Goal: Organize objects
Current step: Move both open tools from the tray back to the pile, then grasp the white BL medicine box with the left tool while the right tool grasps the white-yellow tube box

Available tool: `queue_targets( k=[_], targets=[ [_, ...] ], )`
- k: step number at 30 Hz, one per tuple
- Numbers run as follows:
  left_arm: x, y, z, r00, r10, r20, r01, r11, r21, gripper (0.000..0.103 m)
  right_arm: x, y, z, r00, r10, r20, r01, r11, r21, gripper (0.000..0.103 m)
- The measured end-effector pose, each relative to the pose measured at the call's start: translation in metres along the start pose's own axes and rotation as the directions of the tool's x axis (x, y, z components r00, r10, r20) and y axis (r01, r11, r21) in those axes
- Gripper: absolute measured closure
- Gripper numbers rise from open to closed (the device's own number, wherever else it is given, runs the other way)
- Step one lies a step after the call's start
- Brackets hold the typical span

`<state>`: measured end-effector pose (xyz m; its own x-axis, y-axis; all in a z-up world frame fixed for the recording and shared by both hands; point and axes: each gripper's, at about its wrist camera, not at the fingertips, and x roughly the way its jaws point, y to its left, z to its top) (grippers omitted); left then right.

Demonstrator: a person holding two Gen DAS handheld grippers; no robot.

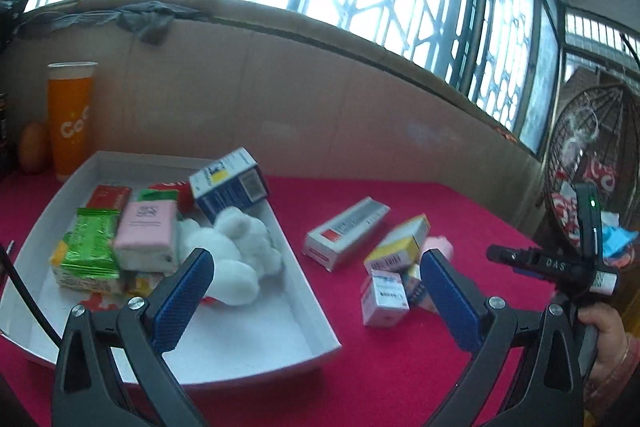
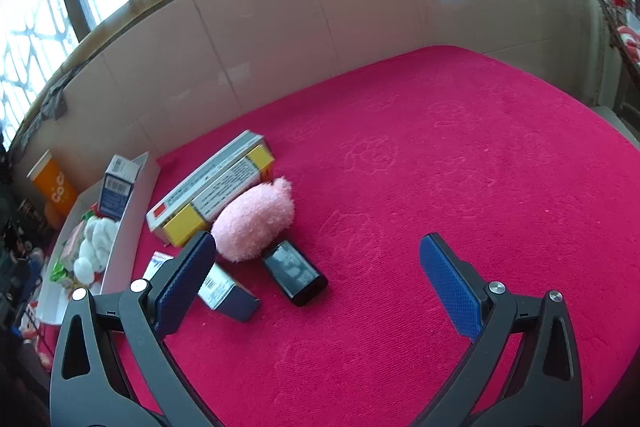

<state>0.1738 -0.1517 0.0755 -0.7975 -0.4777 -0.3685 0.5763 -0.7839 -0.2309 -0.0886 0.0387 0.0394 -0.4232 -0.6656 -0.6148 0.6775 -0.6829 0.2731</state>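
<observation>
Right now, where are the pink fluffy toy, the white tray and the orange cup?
pink fluffy toy (image 2: 254,227): right wrist view, middle of its fuzzy body.
white tray (image 1: 248,339): left wrist view, bare floor near the front.
orange cup (image 1: 70,119): left wrist view, its printed side.

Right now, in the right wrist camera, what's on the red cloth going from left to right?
Orange cup → white tray → pink fluffy toy → black box → then only bare red cloth.
</observation>
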Motion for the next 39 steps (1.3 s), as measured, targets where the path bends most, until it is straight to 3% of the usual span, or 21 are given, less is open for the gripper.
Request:
queue_targets(
  k=[4,6,8,10,12,15,17,19,23,29,31,34,36,39],
  targets=[
    [0.013,-0.029,-0.018,0.992,-0.067,-0.105,0.077,0.992,0.096,0.000,0.005,0.014,-0.009,0.996,0.083,-0.039,-0.087,0.989,-0.116,0.000],
    [0.016,-0.036,-0.021,0.989,-0.067,-0.131,0.083,0.989,0.124,0.000,0.005,0.029,-0.014,0.989,0.139,-0.057,-0.148,0.966,-0.211,0.000],
    [0.016,-0.038,-0.021,0.988,-0.078,-0.131,0.094,0.988,0.121,0.000,0.007,0.051,-0.019,0.987,0.141,-0.076,-0.159,0.925,-0.346,0.002],
    [0.016,-0.038,-0.022,0.985,-0.089,-0.148,0.105,0.989,0.105,0.000,0.015,0.069,-0.025,0.987,0.122,-0.102,-0.155,0.876,-0.456,0.016],
    [0.020,-0.038,-0.022,0.981,-0.097,-0.167,0.116,0.987,0.107,0.000,0.025,0.076,-0.027,0.985,0.118,-0.128,-0.167,0.852,-0.496,0.029],
    [0.023,-0.042,-0.022,0.977,-0.098,-0.191,0.123,0.985,0.124,0.000,0.044,0.076,-0.027,0.975,0.113,-0.193,-0.195,0.850,-0.489,0.053],
    [0.028,-0.047,-0.022,0.971,-0.104,-0.214,0.136,0.981,0.142,0.000,0.053,0.076,-0.030,0.967,0.112,-0.228,-0.212,0.849,-0.483,0.059],
    [0.038,-0.056,-0.022,0.965,-0.094,-0.245,0.137,0.977,0.165,0.000,0.055,0.076,-0.031,0.960,0.125,-0.250,-0.236,0.844,-0.481,0.078],
    [0.066,-0.071,-0.021,0.950,-0.055,-0.307,0.113,0.978,0.173,0.000,0.048,0.071,-0.035,0.960,0.130,-0.249,-0.240,0.840,-0.486,0.079],
    [0.101,-0.087,-0.024,0.927,-0.023,-0.373,0.103,0.975,0.195,0.000,0.036,0.038,-0.032,0.966,0.113,-0.234,-0.202,0.894,-0.400,0.079],
    [0.115,-0.084,-0.025,0.915,-0.010,-0.402,0.089,0.980,0.176,0.007,0.031,0.025,-0.032,0.965,0.125,-0.232,-0.204,0.912,-0.356,0.079],
    [0.126,-0.082,-0.026,0.908,0.098,-0.407,-0.012,0.978,0.210,0.028,0.031,0.012,-0.028,0.963,0.143,-0.228,-0.207,0.934,-0.291,0.079],
    [0.127,-0.079,-0.025,0.907,0.127,-0.401,-0.039,0.975,0.220,0.045,0.031,0.009,-0.027,0.964,0.144,-0.226,-0.204,0.940,-0.274,0.079],
    [0.125,-0.074,-0.024,0.906,0.154,-0.394,-0.065,0.971,0.230,0.053,0.030,0.009,-0.027,0.963,0.148,-0.225,-0.208,0.939,-0.274,0.079]
  ],
)
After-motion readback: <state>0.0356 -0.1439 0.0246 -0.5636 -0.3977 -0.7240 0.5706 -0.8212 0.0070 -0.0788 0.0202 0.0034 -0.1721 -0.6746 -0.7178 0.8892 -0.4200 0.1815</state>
